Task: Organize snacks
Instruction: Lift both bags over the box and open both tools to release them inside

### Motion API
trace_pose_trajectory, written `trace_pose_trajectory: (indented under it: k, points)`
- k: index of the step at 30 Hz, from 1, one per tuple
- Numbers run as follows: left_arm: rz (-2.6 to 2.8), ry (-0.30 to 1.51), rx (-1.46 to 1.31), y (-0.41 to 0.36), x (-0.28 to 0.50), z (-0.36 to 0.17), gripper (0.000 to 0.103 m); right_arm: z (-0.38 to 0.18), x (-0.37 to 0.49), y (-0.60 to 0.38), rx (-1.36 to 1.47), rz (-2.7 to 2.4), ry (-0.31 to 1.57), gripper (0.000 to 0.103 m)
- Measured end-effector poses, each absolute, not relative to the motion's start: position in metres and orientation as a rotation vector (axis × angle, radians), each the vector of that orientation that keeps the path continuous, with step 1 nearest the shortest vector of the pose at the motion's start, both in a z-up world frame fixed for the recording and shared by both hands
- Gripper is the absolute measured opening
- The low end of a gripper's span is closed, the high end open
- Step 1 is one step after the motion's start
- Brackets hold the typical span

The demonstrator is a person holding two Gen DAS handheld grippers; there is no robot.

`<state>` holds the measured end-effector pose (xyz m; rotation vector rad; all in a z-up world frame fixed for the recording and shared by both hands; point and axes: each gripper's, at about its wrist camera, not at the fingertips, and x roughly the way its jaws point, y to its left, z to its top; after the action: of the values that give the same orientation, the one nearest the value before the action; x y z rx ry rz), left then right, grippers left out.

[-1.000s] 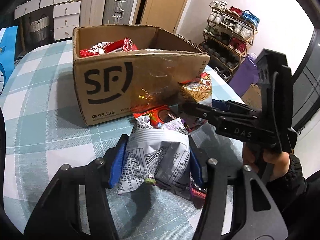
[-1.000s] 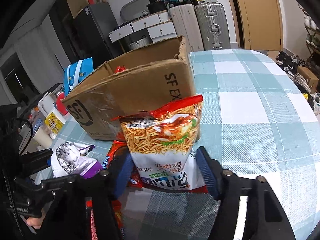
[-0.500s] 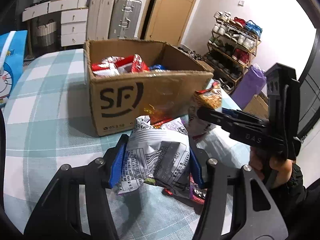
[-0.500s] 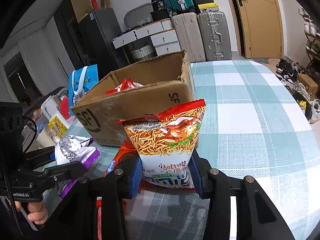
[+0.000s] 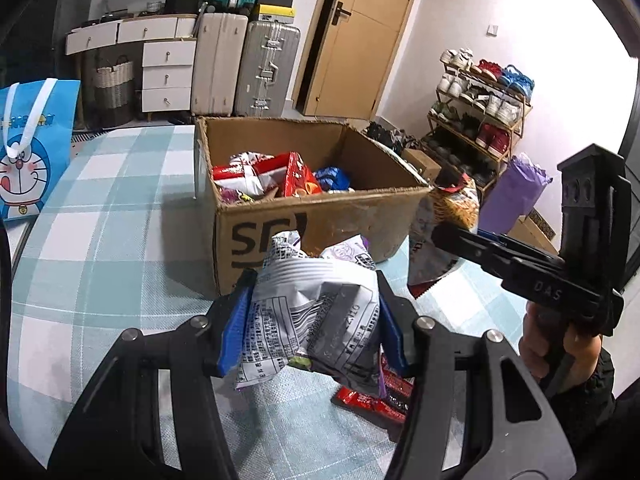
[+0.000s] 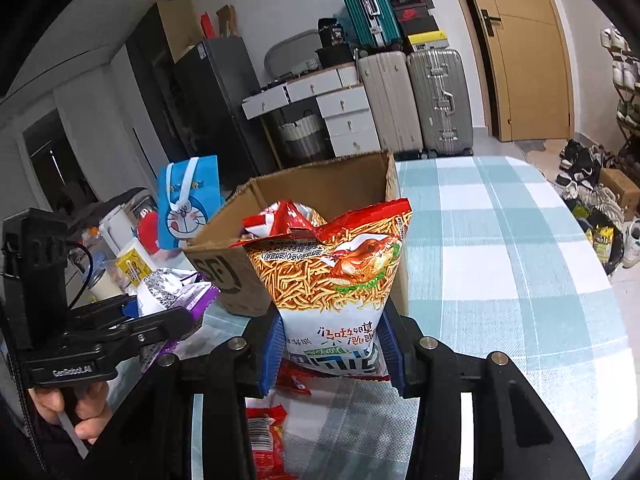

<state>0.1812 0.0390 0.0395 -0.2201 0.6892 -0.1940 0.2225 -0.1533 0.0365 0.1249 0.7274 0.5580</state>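
2 grippers clamped: left gripper on silver packet, right gripper on noodle bag, hiding box contents.

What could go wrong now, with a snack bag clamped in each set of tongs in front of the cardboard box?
1. The right tongs pinch the noodle snack bag only near its lower end, so the tall top could flop or slip.
2. The left tongs crumple the white and purple bag; its contents might get crushed.
3. Both bags head for one cardboard box that already holds packets, and the tongs hang close together, so they could bump at the rim.
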Motion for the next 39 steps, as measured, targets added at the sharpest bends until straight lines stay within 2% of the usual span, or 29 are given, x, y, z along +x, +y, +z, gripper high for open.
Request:
trace_pose_trajectory:
  k: [20, 39]
  points:
    - [-0.102, 0.568, -0.232, 0.046, 0.165, 0.085, 0.053, 0.063, 0.210, -0.150, 0.125, 0.585, 0.674, 0.043]
    - [-0.066, 0.528, -0.206, 0.049, 0.183, 0.127, 0.053, 0.112, 0.226, -0.145, 0.107, 0.591, 0.576, 0.043]
